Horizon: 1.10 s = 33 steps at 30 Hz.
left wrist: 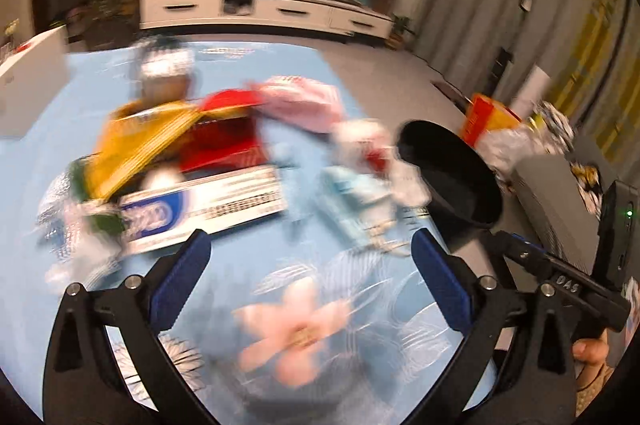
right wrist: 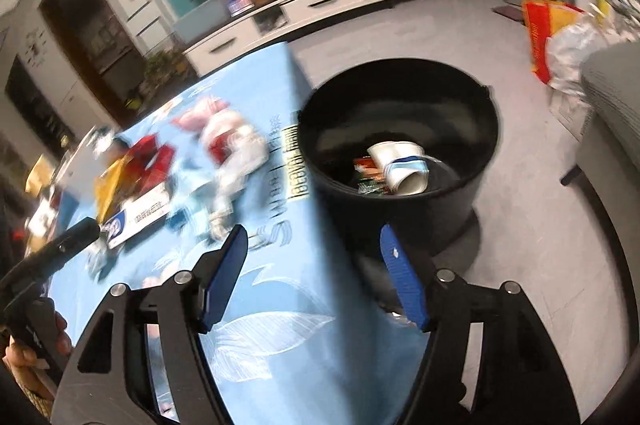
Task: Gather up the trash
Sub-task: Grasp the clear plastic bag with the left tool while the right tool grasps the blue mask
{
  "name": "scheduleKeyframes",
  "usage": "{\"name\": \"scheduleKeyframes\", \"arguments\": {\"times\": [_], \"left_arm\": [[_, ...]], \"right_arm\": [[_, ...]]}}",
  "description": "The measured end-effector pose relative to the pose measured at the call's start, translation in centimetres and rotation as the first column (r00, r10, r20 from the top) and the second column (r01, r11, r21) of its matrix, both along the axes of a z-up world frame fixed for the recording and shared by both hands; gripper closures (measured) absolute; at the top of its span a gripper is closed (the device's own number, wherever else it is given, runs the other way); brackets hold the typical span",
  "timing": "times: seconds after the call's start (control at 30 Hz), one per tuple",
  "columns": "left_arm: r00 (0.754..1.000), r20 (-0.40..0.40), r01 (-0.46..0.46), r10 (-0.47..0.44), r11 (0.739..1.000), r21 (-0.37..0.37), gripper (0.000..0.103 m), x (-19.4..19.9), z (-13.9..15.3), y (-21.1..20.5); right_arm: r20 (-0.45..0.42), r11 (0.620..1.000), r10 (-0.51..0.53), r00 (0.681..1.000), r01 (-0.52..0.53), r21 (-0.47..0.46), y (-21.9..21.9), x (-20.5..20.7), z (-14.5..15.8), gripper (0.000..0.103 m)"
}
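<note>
Blurred trash lies on the light blue tablecloth: a yellow wrapper, a red packet, a pink wrapper, a white and blue box and a pale blue packet. My left gripper is open and empty just short of the pile. My right gripper is open and empty over the table's right edge, beside a black bin. The bin holds a crushed white cup and wrappers. The bin also shows in the left wrist view.
The bin stands on the grey floor right of the table. A grey sofa with a red and yellow bag stands at the far right. A white TV cabinet lines the back wall. A white box sits at the left.
</note>
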State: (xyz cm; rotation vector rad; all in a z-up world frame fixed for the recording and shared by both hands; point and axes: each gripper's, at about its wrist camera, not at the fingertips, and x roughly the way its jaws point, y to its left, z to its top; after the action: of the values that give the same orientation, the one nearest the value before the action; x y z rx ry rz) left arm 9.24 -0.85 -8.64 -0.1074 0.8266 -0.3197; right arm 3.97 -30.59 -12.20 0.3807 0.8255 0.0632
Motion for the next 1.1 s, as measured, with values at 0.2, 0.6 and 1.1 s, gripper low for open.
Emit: {"name": "scheduleKeyframes", "arguments": {"times": [0.2, 0.6, 1.1], "left_arm": [[0.988, -0.028, -0.153, 0.154, 0.987, 0.046, 0.003, -2.5, -1.2, 8.1], [0.953, -0.095, -0.288, 0.288, 0.958, 0.013, 0.003, -2.3, -3.9, 14.7], [0.955, -0.088, -0.271, 0.283, 0.954, 0.132, 0.023, 2.4, -6.5, 14.5]], "right_arm": [[0.005, 0.988, 0.136, 0.991, -0.135, -0.07, 5.1, 0.1, 0.4, 0.035], [-0.061, 0.96, 0.221, 0.973, -0.228, -0.163, 11.9, 4.7, -1.7, 0.032], [-0.076, 0.952, 0.203, 0.976, -0.215, -0.217, 13.3, 9.6, -3.9, 0.036]]}}
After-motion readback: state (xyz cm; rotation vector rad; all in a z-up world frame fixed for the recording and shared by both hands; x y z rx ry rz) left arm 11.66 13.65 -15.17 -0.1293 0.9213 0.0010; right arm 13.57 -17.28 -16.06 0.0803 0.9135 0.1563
